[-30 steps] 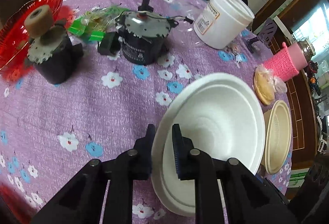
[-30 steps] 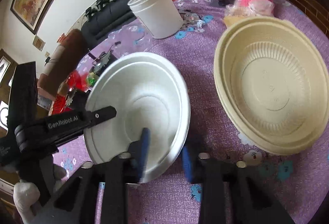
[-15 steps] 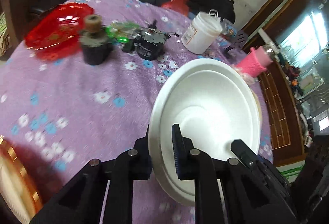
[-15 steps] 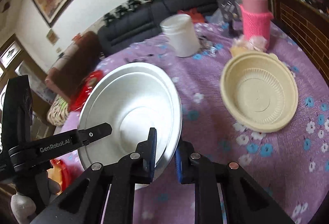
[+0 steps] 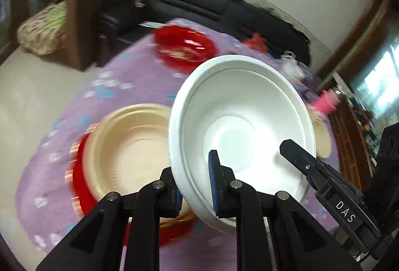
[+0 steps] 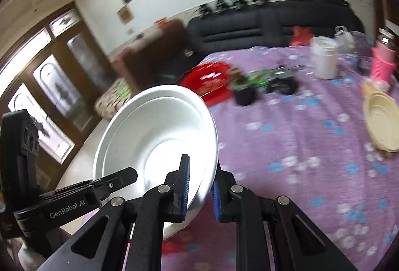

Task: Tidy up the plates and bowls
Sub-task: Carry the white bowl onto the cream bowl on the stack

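Note:
A white foam bowl (image 5: 239,126) is held in the air by both grippers. My left gripper (image 5: 194,186) is shut on its near rim. My right gripper (image 6: 200,186) is shut on its opposite rim; the bowl also shows in the right wrist view (image 6: 159,141). Below and left of the bowl, a beige bowl (image 5: 129,146) sits on a red plate (image 5: 79,171) near the table's edge. A second beige bowl (image 6: 381,119) lies on the purple flowered tablecloth (image 6: 311,146) at the right.
A red glass dish (image 5: 184,46) sits further back. Black motor parts (image 6: 264,84), a white tub (image 6: 324,59) and a pink-sleeved bottle (image 6: 381,64) stand at the far side. A black sofa (image 6: 261,24) and brown armchair (image 5: 99,19) lie beyond the table.
Both grippers have carried the white bowl up and to the left, away from the motor parts. The beige bowl on the red plate has come into the left wrist view.

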Tool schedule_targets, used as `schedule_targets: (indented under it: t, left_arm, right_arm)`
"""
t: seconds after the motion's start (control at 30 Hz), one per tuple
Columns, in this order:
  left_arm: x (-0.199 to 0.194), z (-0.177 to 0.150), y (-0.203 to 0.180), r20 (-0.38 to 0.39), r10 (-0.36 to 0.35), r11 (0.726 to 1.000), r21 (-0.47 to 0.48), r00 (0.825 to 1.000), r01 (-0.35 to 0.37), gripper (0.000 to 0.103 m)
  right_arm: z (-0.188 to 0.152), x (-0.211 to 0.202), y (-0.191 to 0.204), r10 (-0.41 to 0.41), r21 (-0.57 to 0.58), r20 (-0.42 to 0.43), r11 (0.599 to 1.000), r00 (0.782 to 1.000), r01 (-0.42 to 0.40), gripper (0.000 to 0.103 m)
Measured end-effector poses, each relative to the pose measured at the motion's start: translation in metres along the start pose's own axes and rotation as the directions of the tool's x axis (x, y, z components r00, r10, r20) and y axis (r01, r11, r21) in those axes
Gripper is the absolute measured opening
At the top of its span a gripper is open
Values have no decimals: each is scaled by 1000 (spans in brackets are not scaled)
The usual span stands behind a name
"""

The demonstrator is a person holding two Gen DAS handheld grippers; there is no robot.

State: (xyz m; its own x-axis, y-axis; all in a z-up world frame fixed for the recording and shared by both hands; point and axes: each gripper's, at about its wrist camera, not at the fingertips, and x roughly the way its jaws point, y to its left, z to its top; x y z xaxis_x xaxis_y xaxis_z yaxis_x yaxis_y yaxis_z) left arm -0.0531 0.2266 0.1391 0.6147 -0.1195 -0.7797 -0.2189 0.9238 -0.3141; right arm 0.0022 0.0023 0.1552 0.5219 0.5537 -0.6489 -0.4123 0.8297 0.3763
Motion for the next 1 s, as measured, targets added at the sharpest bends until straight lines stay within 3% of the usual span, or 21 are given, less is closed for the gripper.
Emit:
schedule_targets:
  t: [0.17, 0.3, 0.47, 0.57, 0.63, 0.73, 0.8, 0.93, 1.0]
  left_arm:
    - [-1, -15, 57, -16, 66, 996, -63, 998, -67, 16]
    - [10, -18, 74, -36, 90, 993, -68, 995, -93, 16]
    - [7, -16, 77, 4, 100, 994, -38, 995, -100, 22]
    - [2, -17, 72, 33, 102, 995, -15, 994, -102, 33]
    - [-3, -18, 70, 72, 157, 987, 7, 985, -158, 56]
    - [-8, -21, 68, 108, 207, 977, 33, 972, -212, 60]
    - [-11, -23, 70, 115, 205, 977, 32, 972, -210, 60]
    - [-22, -27, 74, 138, 197, 980, 5, 971, -199, 62]
    - [-29, -31, 74, 154, 183, 983, -10, 971, -183, 65]
  right_arm:
    - [-19, 41, 42, 18, -58, -60, 998, 998, -21, 18]
    - [-32, 69, 53, 4, -65, -106, 998, 994, -11, 18]
    - [-35, 82, 53, -2, -53, -117, 999, 993, -4, 18]
    - [-37, 82, 58, -10, -65, -114, 998, 993, 2, 18]
    - [-37, 84, 62, -30, -81, -104, 996, 994, 21, 21]
    - [-38, 82, 66, -46, -100, -64, 994, 997, 40, 36]
    - [-39, 80, 68, -50, -111, -39, 993, 998, 45, 54]
    - [-39, 76, 73, -58, -130, 12, 990, 998, 59, 66]
    - [-39, 74, 77, -82, -159, 38, 983, 996, 87, 79]
